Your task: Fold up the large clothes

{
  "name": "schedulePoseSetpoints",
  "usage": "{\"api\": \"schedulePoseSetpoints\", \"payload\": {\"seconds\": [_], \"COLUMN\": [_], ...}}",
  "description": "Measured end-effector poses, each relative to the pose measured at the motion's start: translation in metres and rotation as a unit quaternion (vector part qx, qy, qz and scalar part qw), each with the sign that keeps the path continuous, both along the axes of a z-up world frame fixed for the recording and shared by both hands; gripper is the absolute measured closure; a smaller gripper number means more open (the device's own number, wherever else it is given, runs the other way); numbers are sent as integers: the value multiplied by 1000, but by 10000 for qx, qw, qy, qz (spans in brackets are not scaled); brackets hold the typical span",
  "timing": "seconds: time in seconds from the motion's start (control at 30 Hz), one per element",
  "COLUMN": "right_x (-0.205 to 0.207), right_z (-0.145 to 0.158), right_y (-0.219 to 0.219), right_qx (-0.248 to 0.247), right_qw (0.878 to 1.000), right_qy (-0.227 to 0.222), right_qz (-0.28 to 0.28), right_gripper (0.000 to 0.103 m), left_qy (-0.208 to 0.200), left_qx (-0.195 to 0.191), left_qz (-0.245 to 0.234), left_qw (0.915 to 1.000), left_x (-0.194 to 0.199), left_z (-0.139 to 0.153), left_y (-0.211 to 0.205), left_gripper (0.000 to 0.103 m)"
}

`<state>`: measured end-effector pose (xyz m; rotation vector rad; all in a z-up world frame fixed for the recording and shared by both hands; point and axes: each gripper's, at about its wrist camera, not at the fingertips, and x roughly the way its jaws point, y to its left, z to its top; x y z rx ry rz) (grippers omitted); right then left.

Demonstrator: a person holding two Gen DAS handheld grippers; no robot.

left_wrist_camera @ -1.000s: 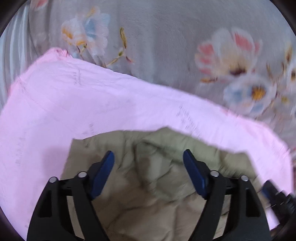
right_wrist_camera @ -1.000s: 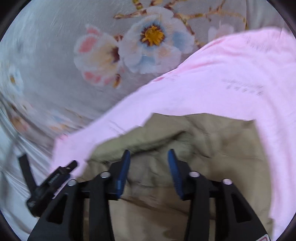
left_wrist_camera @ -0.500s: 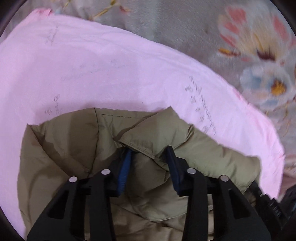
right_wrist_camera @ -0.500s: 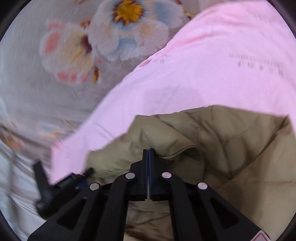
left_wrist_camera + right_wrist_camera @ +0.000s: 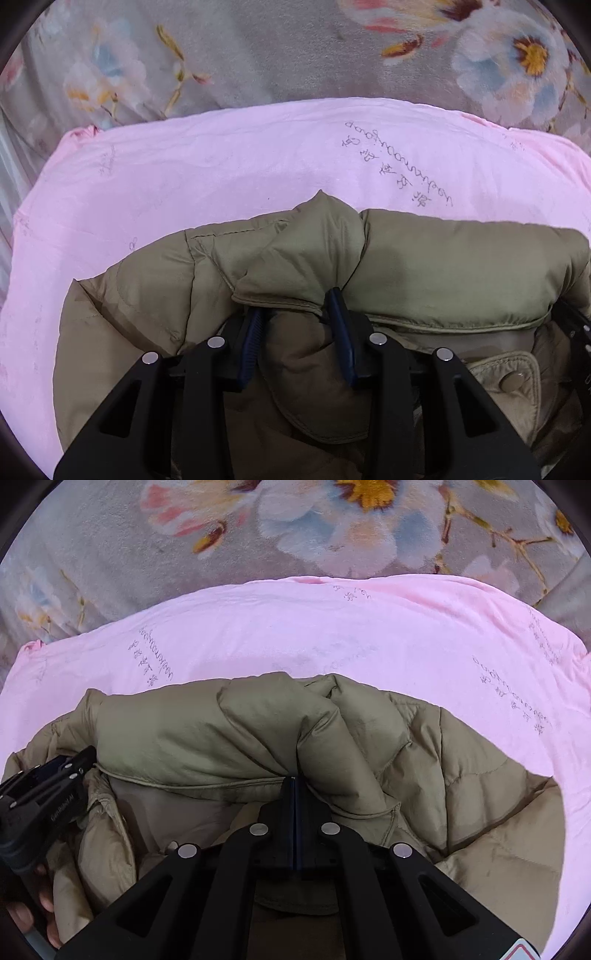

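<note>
— Left wrist view: is the left gripper pinching the padded jacket?

— Yes; the right gripper is clamping its edge too, over the pink cloth. I'd be lifting both evenly.

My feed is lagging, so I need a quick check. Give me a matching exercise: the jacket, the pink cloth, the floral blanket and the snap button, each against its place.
1. olive jacket
2. pink cloth
3. floral blanket
4. snap button

A. bottom layer, beyond the pink edge
B. on a jacket tab, low right in the left wrist view
C. spread directly under the jacket
D. pinched by both grippers

Pairs: 1-D, 2-C, 3-A, 4-B
</note>
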<state>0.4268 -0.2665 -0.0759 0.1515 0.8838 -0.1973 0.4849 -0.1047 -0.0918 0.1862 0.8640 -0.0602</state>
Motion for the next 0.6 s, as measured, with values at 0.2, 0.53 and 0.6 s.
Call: {"api": "schedulePoseSetpoints", "payload": {"seconds": [0.2, 0.53, 0.6], "right_x": [-2, -1, -1], "right_z": [-1, -1, -1], "right_y": [7, 8, 8], "right_qx": [-356, -353, -378], "right_qw": [9993, 9993, 9992], "right_qy": [-80, -122, -119], "right_qz": [-16, -24, -18], "right_gripper": [103, 103, 103], "left_qy": [-131, -175, -128], "left_qx": [104, 155, 163], "left_qz": [18, 36, 66], "left_qw": [9999, 9997, 9998], "left_x": [-1, -2, -1], "left_z": [-2, -3, -4], "left_y": [-4, -6, -7], "left_gripper": [69, 69, 68]}}
